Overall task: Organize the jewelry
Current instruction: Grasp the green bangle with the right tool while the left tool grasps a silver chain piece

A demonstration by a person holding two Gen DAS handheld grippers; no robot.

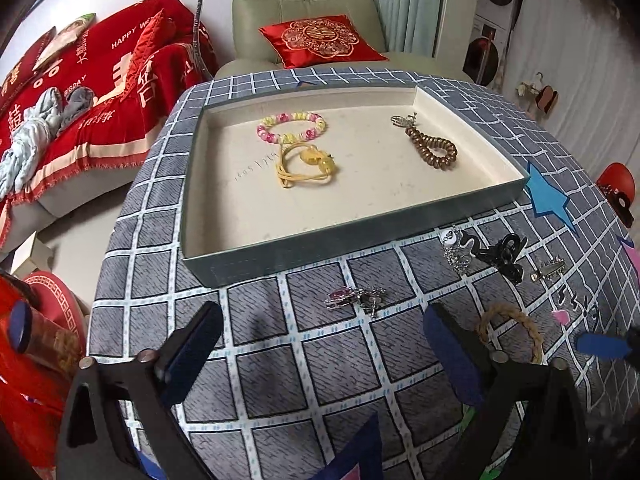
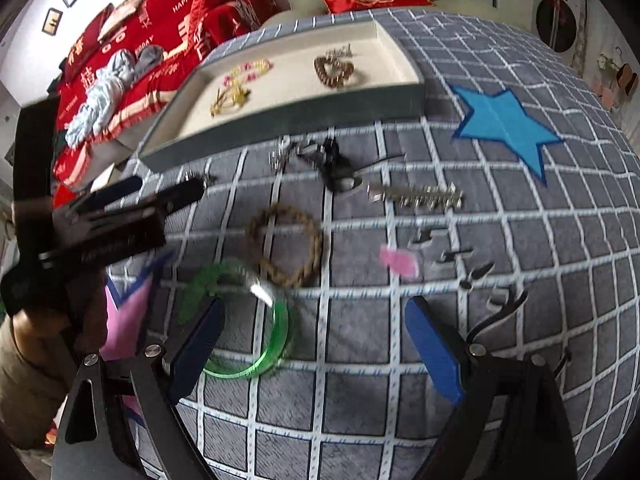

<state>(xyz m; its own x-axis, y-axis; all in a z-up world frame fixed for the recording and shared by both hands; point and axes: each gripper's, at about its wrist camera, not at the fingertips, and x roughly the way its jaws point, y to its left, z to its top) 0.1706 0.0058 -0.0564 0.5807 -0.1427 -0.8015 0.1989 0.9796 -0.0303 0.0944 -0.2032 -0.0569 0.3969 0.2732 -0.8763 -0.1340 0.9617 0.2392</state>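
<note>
A shallow grey tray (image 1: 400, 220) with a cream floor holds a pink-and-yellow bead bracelet (image 1: 292, 126), a yellow cord pendant (image 1: 308, 162) and a brown coil band (image 1: 432, 148). Loose on the checked cloth lie a pink-and-silver brooch (image 1: 354, 298), a black clip (image 2: 336, 164), a silver chain (image 2: 280, 156), a silver comb pin (image 2: 416, 196), a braided ring (image 2: 286, 246) and a green bangle (image 2: 248, 320). My left gripper (image 1: 324, 340) is open, the brooch just beyond its tips. My right gripper (image 2: 316, 344) is open and holds nothing; its left finger (image 2: 196, 348) overlaps the bangle.
A blue star patch (image 2: 504, 120) lies right of the tray (image 2: 288, 116). In the right wrist view the left gripper's finger (image 2: 180, 196) reaches in from the left. A green armchair (image 1: 304, 4) with a red cushion stands behind the table and a red-covered sofa (image 1: 100, 80) to its left.
</note>
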